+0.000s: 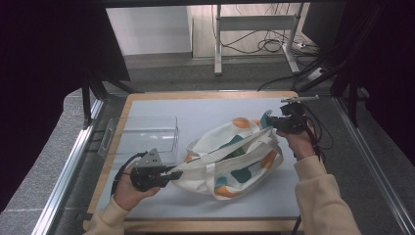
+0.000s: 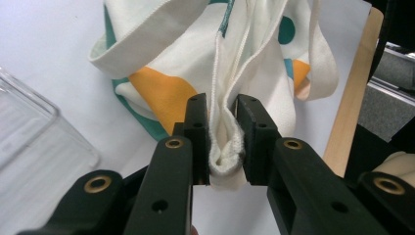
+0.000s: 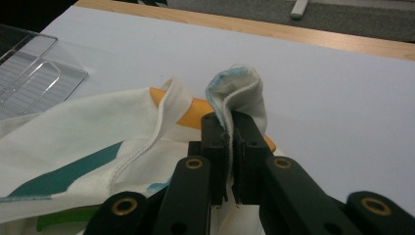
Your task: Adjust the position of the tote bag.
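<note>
A clear plastic bin [image 1: 142, 133] sits on the white mat [image 1: 205, 110] covering the wooden table [image 1: 210, 94].

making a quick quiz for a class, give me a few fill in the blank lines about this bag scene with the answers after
1. Both grippers are shut on the ____ tote bag.
2. The left gripper pinches a bunched fold of ____.
3. A clear plastic ____ stands on the mat, at the left.
4. The right gripper grips the bag's ____ edge.

Missing words: cloth; fabric; box; hemmed
</note>
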Available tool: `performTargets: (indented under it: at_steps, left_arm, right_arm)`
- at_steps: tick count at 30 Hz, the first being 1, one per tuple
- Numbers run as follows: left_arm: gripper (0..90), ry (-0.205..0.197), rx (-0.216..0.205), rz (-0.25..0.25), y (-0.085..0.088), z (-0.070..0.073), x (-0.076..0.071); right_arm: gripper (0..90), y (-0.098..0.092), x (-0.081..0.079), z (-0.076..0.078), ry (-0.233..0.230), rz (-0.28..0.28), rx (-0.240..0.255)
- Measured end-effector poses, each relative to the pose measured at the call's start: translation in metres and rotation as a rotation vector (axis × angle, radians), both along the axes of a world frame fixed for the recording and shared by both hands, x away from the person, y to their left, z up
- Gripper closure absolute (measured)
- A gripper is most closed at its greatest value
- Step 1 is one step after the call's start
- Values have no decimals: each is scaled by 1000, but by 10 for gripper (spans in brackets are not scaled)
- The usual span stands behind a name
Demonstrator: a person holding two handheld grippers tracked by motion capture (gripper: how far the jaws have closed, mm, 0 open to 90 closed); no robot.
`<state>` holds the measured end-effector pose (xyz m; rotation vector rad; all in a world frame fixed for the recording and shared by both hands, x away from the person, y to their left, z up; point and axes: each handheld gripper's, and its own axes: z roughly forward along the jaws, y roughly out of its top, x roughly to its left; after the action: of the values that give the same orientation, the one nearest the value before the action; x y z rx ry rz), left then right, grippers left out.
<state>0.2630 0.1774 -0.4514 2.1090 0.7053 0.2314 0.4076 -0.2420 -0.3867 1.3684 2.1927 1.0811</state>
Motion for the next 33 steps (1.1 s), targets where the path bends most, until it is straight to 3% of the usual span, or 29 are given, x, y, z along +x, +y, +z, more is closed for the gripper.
performTargets:
  at_steps: [9, 18, 22, 29, 31, 33]
  left_arm:
    - [768, 1, -4, 29, 8, 5, 16]
    - [767, 18, 8, 34, 1, -1, 24]
    - [766, 31, 24, 38, -5, -7, 27]
    - [762, 49, 21, 40, -8, -16, 29]
    - [760, 52, 22, 40, -8, -19, 29]
    - [751, 49, 16, 38, -6, -19, 27]
  right_arm:
    - [845, -13, -30, 2, -34, -15, 53]
    - [838, -30, -74, -17, -42, -50, 57]
    - [836, -34, -78, -32, -31, -71, 48]
    - [826, -42, -77, -51, -12, -79, 81]
    - [803, -44, -78, -56, -8, -84, 80]
    - [721, -45, -79, -57, -18, -87, 90]
